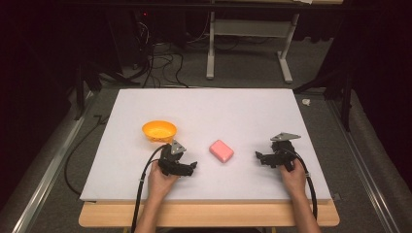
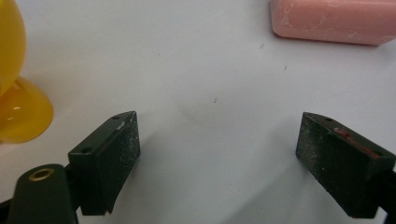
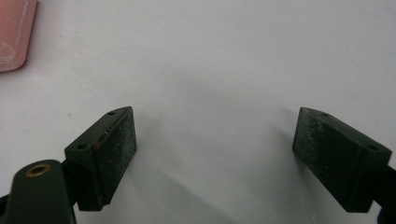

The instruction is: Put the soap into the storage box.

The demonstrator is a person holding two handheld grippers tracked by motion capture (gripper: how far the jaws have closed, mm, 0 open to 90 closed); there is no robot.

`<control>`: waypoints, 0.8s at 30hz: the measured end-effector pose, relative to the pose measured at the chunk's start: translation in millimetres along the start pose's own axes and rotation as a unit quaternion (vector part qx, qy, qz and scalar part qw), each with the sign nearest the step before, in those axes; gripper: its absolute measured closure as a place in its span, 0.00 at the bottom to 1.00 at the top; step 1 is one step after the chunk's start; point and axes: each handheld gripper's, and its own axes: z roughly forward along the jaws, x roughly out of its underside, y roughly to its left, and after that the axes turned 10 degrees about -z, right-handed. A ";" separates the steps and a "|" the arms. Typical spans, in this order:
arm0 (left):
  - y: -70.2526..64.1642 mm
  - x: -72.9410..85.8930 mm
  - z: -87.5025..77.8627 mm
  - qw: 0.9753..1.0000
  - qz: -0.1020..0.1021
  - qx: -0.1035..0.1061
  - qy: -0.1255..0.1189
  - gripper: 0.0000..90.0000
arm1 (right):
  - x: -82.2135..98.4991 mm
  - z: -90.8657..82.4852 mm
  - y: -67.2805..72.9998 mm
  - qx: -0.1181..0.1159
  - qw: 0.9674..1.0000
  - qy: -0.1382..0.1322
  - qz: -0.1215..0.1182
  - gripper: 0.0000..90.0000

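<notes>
**pix_a:** Going left to right in the high view: orange bowl (image 1: 159,131) on the white table (image 1: 204,104), the left gripper (image 1: 193,167) just below and right of it, then the pink soap bar (image 1: 221,151) mid-table, then the right gripper (image 1: 259,156) out on the right, aimed back toward the soap. Both grippers sit low over the table, a hand on each.

**benchrat:** The left gripper view adds what the overhead can't: the bowl (image 2: 18,93) has a glossy rounded foot, and the soap (image 2: 334,21) has whitish scuffs on its face. The jaws there are spread wide, just bare table between them.

**pix_a:** Same on the right gripper view: jaws spread, nothing pinched, a corner of the soap (image 3: 14,35) at the upper left.

**benchrat:** Any brand stamped on the soap? I can't read writing anywhere.

**pix_a:** Nope, too faint to tell.
</notes>
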 end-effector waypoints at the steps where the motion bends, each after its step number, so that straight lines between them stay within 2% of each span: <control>1: 0.2 0.0 -0.1 1.000 -0.001 0.000 0.000 0.16 | 0.0 0.0 0.0 0.000 1.000 0.000 0.000 0.16; 24: 1.4 0.0 -0.5 1.000 -0.007 0.001 -0.002 0.17 | 0.0 0.1 -0.2 0.000 1.000 0.000 -0.001 0.16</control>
